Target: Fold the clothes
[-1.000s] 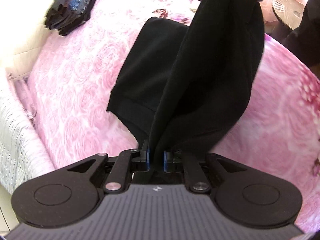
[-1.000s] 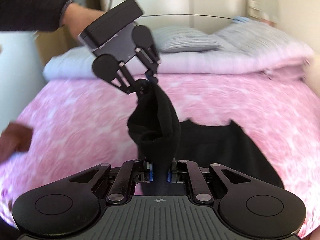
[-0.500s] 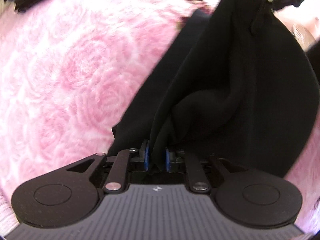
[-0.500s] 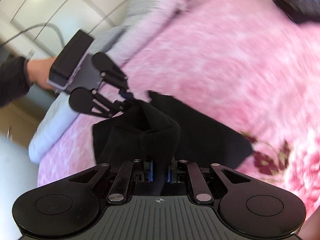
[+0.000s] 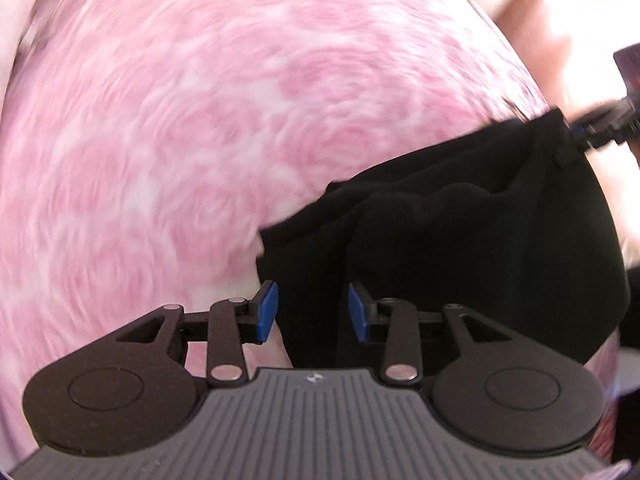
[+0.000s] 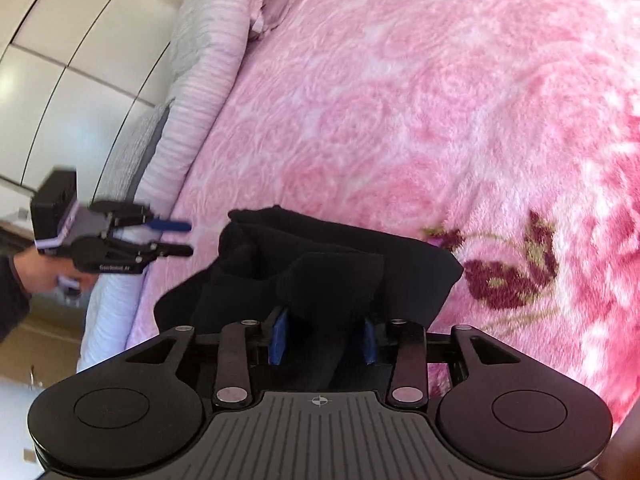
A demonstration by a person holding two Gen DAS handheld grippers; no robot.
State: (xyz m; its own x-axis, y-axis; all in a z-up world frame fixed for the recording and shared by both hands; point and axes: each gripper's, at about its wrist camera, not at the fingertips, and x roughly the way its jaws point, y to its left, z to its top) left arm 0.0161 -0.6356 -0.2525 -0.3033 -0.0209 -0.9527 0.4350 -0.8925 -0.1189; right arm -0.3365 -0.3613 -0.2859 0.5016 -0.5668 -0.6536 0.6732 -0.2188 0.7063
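A black garment (image 5: 460,248) lies folded over on the pink rose-patterned blanket (image 5: 180,120). In the left wrist view my left gripper (image 5: 313,312) is open, its blue pads apart on either side of the cloth's near edge. In the right wrist view the garment (image 6: 320,264) is a bunched heap, and my right gripper (image 6: 323,336) stands open with a fold of cloth between its pads. The left gripper shows there too (image 6: 176,238), open and just clear of the cloth's left end. The right gripper (image 5: 592,132) shows at the far right of the left wrist view, at the garment's far corner.
Folded pale pink and grey striped bedding (image 6: 188,92) lies along the bed's left side, with white wardrobe doors (image 6: 60,52) behind it. A dark red flower print (image 6: 508,276) marks the blanket right of the garment. The person's sleeve (image 6: 12,304) is at the left edge.
Both grippers have lowered the black garment onto the blanket and opened. The left gripper has drawn back off the cloth. The hanging cloth now lies in a folded heap.
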